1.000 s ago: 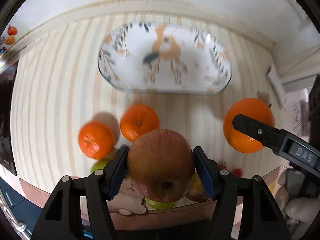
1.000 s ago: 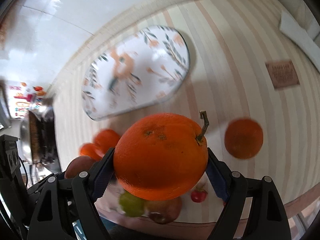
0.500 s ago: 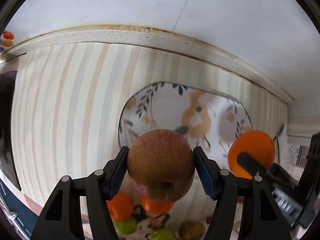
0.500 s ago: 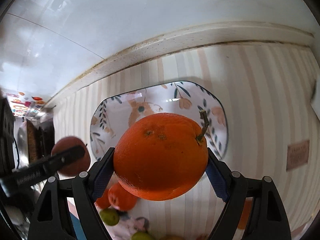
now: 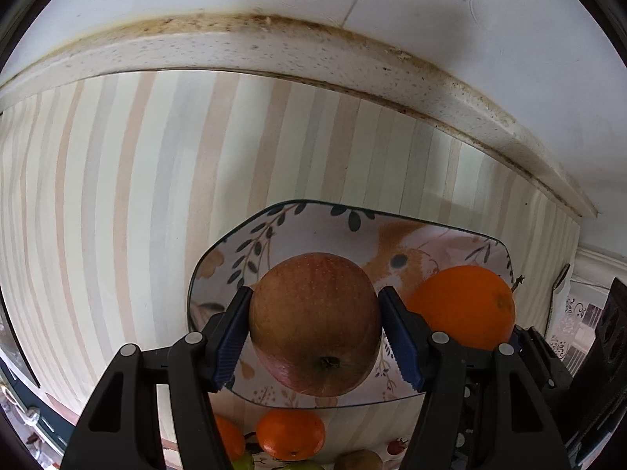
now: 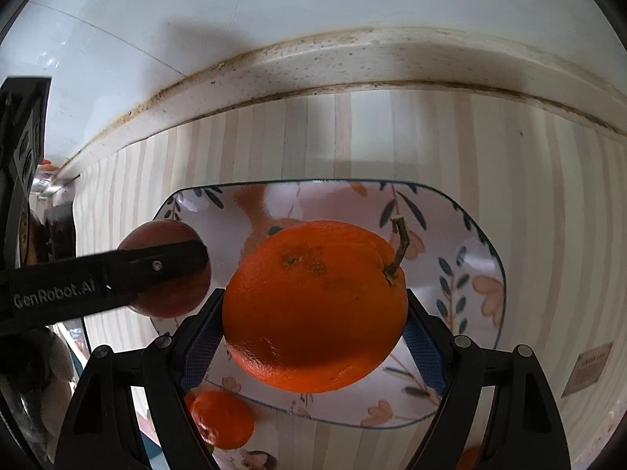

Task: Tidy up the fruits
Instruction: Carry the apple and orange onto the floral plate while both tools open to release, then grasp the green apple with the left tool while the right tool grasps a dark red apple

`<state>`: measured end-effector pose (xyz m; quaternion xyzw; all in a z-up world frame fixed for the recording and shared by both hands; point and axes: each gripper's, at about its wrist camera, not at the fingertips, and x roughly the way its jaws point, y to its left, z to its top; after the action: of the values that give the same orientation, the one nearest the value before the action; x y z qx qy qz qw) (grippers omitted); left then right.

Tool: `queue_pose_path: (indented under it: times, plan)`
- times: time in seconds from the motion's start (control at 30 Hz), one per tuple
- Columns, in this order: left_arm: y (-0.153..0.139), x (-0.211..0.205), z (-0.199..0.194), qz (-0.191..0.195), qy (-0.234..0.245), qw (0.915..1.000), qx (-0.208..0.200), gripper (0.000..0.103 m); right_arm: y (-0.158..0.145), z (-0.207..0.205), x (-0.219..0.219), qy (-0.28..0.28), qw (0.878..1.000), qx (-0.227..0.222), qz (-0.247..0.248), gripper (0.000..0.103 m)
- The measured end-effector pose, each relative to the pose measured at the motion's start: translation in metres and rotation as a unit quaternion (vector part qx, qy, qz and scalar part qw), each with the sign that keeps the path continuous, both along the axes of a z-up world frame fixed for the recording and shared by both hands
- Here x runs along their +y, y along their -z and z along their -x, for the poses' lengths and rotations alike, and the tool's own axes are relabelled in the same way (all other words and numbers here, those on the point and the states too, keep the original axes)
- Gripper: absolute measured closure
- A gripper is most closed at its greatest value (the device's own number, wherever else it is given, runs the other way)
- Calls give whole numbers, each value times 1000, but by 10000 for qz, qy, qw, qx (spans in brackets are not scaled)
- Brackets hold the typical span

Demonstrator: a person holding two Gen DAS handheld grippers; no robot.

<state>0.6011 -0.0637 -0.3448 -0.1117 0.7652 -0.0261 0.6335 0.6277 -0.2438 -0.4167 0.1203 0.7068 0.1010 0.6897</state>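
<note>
Left wrist view cuts off the fruit along its bottom edge: you see a small orange (image 5: 290,434) whole, but the green and brown pieces beside it are only slivers. Your left gripper (image 5: 315,333) hides the near part of the floral plate (image 5: 282,223), and its blue pads clamp a red-brown apple (image 5: 315,323) that hangs above the plate's left half. Your right gripper (image 6: 313,313) points forward and down over the same plate (image 6: 462,227), squeezing a large stemmed orange (image 6: 313,305) between its pads; the orange blocks the plate's centre. From the left camera that orange (image 5: 464,305) sits just beside the apple, with the gripper holding it mostly hidden behind your left finger. In the right view the left finger crosses the apple (image 6: 164,235), and you can read "GenRobot.AI" on it. A brown label (image 6: 591,368) on the striped cloth (image 6: 509,149) is too small to read.
</note>
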Motion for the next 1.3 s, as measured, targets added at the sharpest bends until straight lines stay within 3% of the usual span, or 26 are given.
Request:
queue_pose_path:
  times: [0.27, 0.47, 0.6, 0.7, 0.97, 1.3]
  plan:
    - [6, -5, -4, -128, 124, 9998, 97, 40, 2, -11, 10, -197, 9997, 84, 92, 15]
    - [19, -13, -3, 7, 61, 9997, 239, 40, 3, -14, 7, -110, 9998, 145, 73, 15]
    - [17, -5, -5, 130, -51, 9998, 127, 28, 0, -14, 7, -29, 9999, 134, 49, 11]
    - [9, 0, -8, 129, -106, 9999, 23, 18, -9, -15, 2, 15, 10000, 43, 46, 7]
    - [-13, 5, 7, 162, -117, 9995, -246, 17, -36, -7, -2, 49, 9998, -126, 173, 5]
    - [-64, 14, 53, -538, 133, 9932, -1020, 17, -89, 43, -11, -111, 9966, -518, 624, 5]
